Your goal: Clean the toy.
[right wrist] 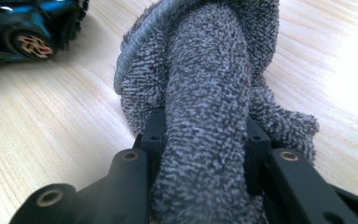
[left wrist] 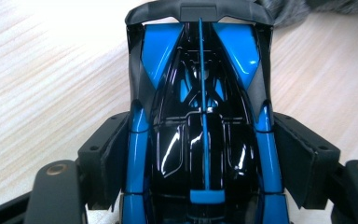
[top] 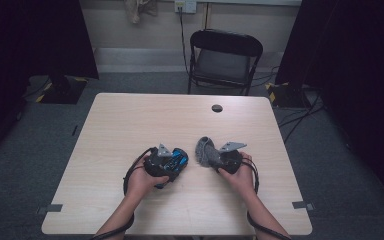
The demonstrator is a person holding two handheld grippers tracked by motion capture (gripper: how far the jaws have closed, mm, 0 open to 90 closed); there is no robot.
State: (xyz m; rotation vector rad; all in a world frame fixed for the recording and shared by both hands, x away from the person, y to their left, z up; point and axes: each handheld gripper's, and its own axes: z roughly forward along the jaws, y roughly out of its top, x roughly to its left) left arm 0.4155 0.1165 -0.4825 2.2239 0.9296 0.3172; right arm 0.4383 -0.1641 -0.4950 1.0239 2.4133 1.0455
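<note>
A blue and black toy car rests on the pale wooden table. My left gripper is shut on it, with one pad pressing each blue flank. In the high view the left gripper and the toy car are left of centre, near the person's left hand. A grey terry cloth is bunched into a roll, and my right gripper is shut on it. The cloth rises from the right gripper just right of the car. The car's wheel appears at the top left of the right gripper view.
A round cable hole sits near the table's far edge. A black folding chair stands behind the table. Dark curtains hang on both sides, and cables lie on the floor at the right.
</note>
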